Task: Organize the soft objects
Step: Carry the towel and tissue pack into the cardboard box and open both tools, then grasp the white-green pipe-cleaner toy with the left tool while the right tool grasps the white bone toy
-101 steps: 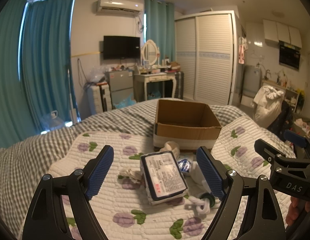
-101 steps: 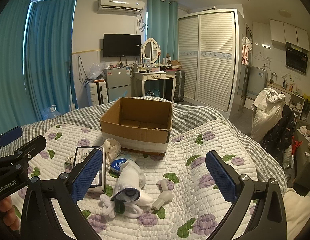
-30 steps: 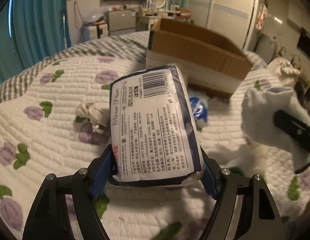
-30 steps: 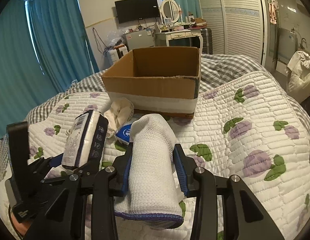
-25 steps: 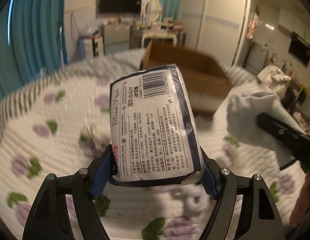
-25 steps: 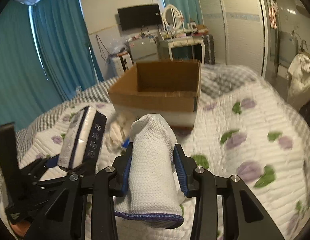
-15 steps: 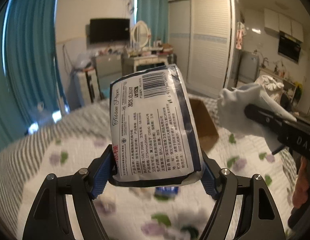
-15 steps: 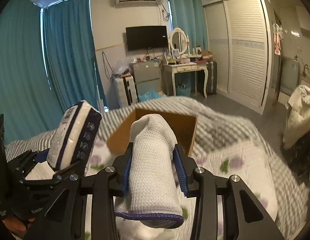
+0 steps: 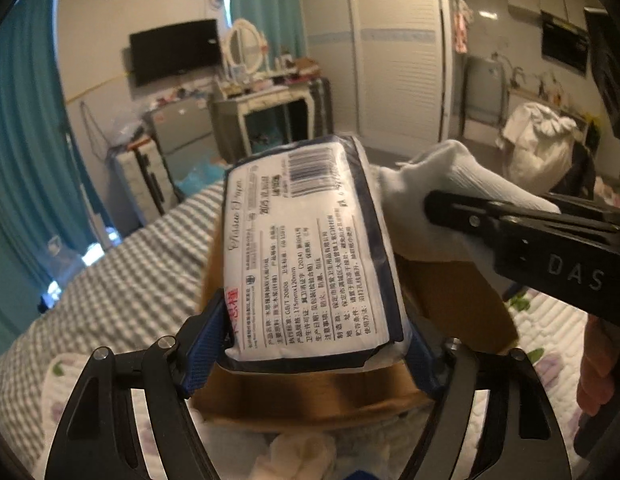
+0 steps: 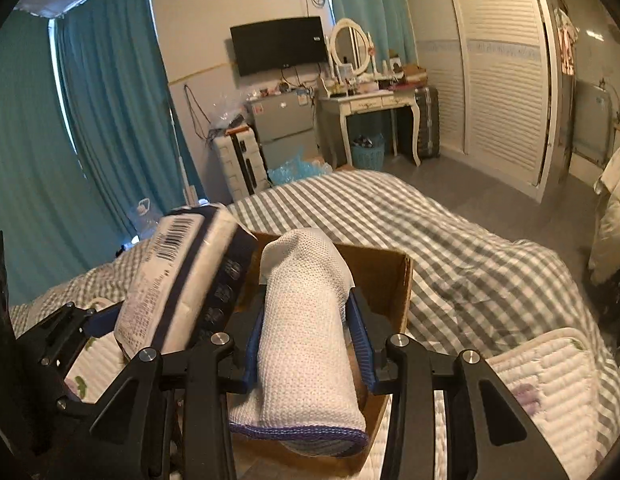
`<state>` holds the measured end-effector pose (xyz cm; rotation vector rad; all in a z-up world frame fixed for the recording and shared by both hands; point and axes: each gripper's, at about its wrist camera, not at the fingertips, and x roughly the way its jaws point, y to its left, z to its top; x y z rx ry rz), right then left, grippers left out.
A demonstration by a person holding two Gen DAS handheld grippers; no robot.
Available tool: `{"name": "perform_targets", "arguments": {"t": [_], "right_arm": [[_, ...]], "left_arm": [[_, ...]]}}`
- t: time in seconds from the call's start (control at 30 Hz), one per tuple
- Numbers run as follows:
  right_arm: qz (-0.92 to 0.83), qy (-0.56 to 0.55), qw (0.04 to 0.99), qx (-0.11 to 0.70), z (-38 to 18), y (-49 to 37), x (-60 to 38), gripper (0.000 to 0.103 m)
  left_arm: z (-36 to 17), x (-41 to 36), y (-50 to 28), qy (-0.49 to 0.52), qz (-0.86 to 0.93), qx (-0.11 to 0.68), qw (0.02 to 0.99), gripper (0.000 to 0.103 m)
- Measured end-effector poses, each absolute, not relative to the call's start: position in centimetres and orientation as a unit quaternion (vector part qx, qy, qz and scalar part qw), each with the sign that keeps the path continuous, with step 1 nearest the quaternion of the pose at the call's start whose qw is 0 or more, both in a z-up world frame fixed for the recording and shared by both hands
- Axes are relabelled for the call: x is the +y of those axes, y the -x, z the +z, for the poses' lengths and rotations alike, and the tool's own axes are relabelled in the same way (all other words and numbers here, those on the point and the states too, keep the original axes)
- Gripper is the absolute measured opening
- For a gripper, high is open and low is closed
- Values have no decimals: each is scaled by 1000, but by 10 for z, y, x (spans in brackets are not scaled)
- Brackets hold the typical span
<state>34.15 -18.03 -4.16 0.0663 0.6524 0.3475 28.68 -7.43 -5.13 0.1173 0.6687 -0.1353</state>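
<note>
The left gripper [image 9: 310, 348] is clamped on the tissue pack [image 9: 310, 248], held above the cardboard box [image 10: 385, 280] near its left wall. Beside it, nearly touching, the right gripper [image 10: 308, 346] pinches the white rolled cloth [image 10: 306, 320], seemingly over the box's open middle.

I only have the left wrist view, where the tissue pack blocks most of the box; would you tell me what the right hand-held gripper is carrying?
Observer: The right hand-held gripper is shut on a rolled white towel with a blue hem.
Operator: Thank you. Is it over the box?
Observer: Yes, the towel hangs above the cardboard box, whose far inner wall shows behind it.
Operator: And my tissue pack?
Observer: The tissue pack, held by the left hand-held gripper, sits beside the towel to its left, over the box's left edge.
</note>
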Motion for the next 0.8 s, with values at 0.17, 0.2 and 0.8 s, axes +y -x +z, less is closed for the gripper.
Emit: {"name": "perform_targets", "arguments": {"t": [0.17, 0.2, 0.8], "right_arm": [[167, -48, 936, 306, -50, -346, -191, 73], [165, -45, 938, 300, -47, -344, -193, 73], [160, 19, 958, 235, 118, -162, -212, 90]], "left_arm": [[-59, -78, -292, -60, -47, 329, 941, 81], [-58, -77, -290, -57, -44, 330, 941, 81], [113, -42, -117, -26, -1, 220, 975, 86]]}}
